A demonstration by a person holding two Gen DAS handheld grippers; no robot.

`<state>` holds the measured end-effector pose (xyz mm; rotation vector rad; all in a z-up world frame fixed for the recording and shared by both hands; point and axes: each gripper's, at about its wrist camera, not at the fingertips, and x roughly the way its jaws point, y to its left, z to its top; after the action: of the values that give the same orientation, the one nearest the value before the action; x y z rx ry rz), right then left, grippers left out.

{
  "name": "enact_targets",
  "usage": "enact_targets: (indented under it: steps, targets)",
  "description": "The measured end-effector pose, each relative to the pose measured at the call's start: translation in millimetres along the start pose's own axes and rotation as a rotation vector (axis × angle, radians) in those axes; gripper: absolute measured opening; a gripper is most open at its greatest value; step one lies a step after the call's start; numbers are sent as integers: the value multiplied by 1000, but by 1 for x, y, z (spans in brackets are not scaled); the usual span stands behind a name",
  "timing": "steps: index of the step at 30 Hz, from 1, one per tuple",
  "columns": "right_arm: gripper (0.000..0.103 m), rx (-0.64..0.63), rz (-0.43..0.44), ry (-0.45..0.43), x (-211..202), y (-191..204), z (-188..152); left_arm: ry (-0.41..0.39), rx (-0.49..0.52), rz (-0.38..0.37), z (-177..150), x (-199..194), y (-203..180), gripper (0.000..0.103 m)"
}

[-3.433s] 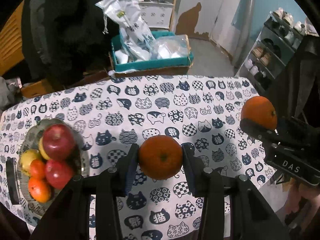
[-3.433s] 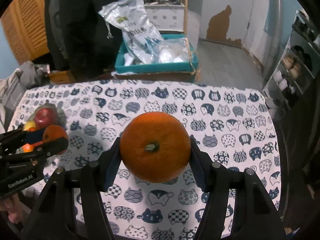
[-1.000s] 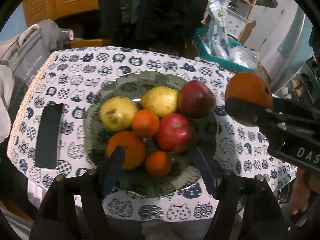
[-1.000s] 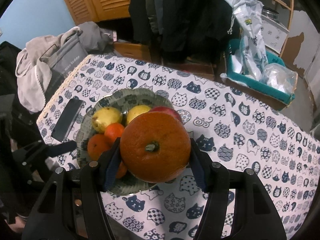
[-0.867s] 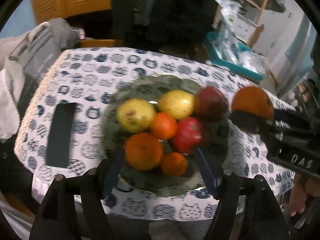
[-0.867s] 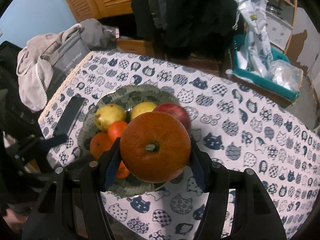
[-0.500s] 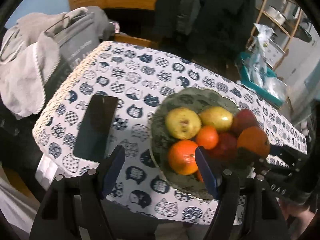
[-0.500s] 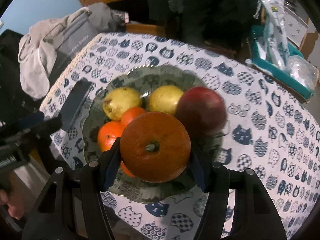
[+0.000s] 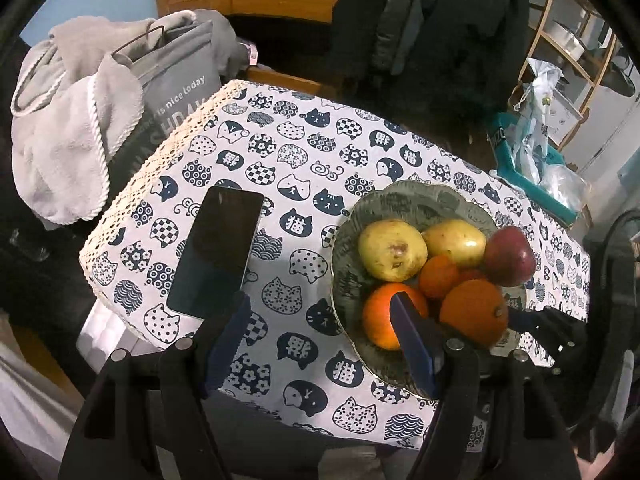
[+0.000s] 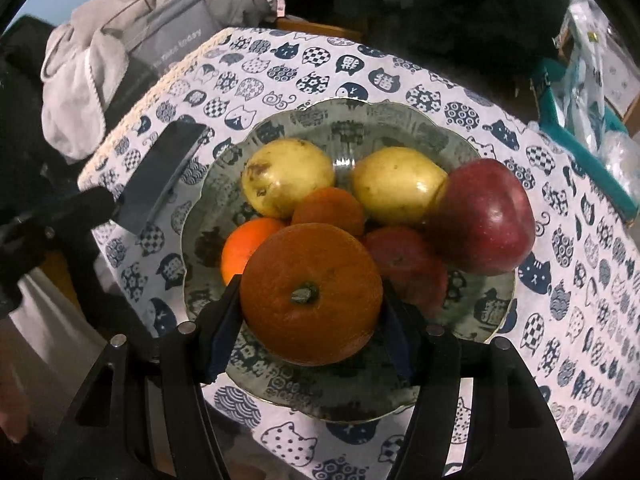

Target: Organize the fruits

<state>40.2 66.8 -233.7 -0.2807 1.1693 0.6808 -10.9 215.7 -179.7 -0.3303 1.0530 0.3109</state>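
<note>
A grey-green plate [image 10: 400,400] holds two yellow pears [image 10: 288,178], two red apples [image 10: 484,216] and smaller oranges [image 10: 240,248]. My right gripper [image 10: 310,320] is shut on a large orange [image 10: 310,296] and holds it low over the plate's near side. In the left wrist view the same orange [image 9: 474,314] sits over the plate [image 9: 416,200] between the right gripper's fingers. My left gripper [image 9: 320,340] is open and empty, above the table edge to the left of the plate.
A black phone [image 9: 216,256] lies on the cat-print tablecloth [image 9: 280,148] left of the plate. A grey bag with a towel [image 9: 80,136] stands beyond the table's left corner. A teal box with plastic bags [image 9: 536,160] stands at the far right.
My left gripper has let its orange go onto the plate and has drawn back to the left, open. My right gripper has carried its orange to the plate and lowered it.
</note>
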Motion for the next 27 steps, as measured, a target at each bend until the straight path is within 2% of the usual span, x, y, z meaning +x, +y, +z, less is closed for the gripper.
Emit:
enact_targets:
  steps: [1, 3, 5, 9, 15, 21, 23, 27]
  targets:
    - [65, -6, -7, 1, 0, 2, 0, -4, -2, -2, 1, -2, 0, 74]
    - [74, 1, 4, -11, -3, 2, 0, -10, -4, -2, 1, -4, 1, 74]
    - [79, 7, 5, -28, -8, 1, 1, -12, -5, -2, 2, -5, 2, 74]
    - [79, 30, 20, -42, -16, -2, 2, -19, 8, -1, 1, -10, -1, 74]
    - [79, 57, -7, -86, -37, -12, 1, -42, 21, -8, 1, -20, -6, 74]
    - [79, 77, -59, -163, -79, -30, 0, -70, 52, -17, 1, -34, -19, 75]
    - [79, 86, -75, -190, -95, -37, 0, -85, 68, -23, 2, -41, -25, 80]
    - [83, 100, -126, -250, -127, -50, -3, -117, 91, -34, 3, -55, -35, 80]
